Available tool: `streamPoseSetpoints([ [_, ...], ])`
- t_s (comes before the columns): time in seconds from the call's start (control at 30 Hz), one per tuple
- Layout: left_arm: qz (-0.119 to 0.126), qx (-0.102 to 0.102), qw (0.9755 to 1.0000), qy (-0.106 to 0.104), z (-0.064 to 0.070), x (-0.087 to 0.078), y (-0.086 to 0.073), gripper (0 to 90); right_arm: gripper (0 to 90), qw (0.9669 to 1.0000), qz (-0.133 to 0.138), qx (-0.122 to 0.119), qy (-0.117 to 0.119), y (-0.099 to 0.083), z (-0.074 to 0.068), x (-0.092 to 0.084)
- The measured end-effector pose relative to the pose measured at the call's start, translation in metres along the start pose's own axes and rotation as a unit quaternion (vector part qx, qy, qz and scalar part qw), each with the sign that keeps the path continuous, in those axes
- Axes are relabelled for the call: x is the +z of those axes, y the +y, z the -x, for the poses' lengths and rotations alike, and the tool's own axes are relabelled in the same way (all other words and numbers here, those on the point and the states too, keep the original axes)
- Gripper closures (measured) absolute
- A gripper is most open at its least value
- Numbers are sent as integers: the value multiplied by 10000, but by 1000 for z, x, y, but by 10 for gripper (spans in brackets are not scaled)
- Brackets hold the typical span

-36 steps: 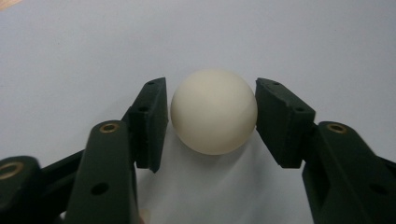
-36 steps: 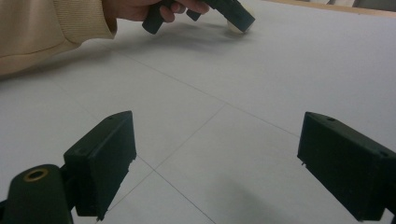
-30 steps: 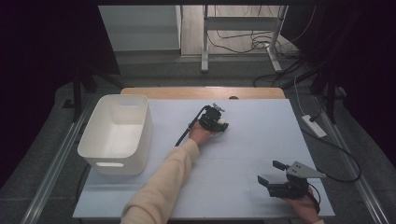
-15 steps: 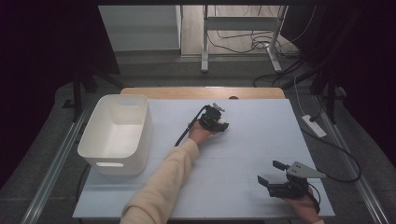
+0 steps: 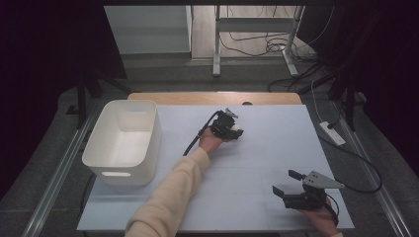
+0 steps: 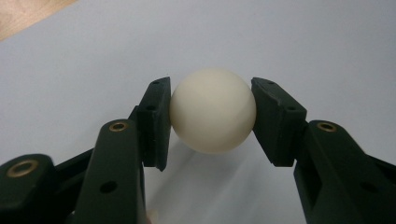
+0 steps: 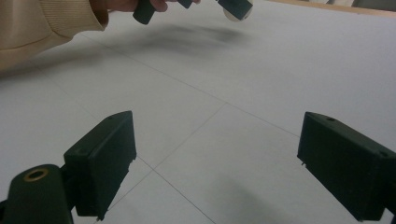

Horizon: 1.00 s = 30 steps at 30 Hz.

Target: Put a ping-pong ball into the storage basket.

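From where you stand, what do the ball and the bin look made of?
The ball, pinched between the left gripper's jaws, looks like smooth matte plastic, cream and seamless from here, perhaps a ping-pong ball. The bin looks like moulded white plastic: rounded corners, thin rim, cut-out handle, slight sheen.

White bin's point(image 5: 123, 140) far inner wall hidden
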<state>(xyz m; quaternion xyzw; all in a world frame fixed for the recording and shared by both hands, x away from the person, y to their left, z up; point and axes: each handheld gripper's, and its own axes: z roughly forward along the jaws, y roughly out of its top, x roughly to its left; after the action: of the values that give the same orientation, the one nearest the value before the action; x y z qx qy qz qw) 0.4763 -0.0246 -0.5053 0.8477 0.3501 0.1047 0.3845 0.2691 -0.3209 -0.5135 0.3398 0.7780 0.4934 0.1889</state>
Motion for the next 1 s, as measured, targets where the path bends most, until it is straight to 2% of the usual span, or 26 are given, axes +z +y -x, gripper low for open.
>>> streamPoseSetpoints([
  [0.13,144,17,9999,-60,2,-12,-2,510,114,10000,-1,-12,-7,0,0,0],
  [0.53,365,112,9993,-36,4,-38,-4,510,114,10000,-24,-27,-6,1,-1,1],
  [0.87,466,233,9986,-61,11,-48,-4,510,114,10000,-26,-33,-15,1,-1,1],
  [1.0,528,203,9983,-105,12,-52,-5,510,114,10000,-30,-37,-19,1,-1,1],
])
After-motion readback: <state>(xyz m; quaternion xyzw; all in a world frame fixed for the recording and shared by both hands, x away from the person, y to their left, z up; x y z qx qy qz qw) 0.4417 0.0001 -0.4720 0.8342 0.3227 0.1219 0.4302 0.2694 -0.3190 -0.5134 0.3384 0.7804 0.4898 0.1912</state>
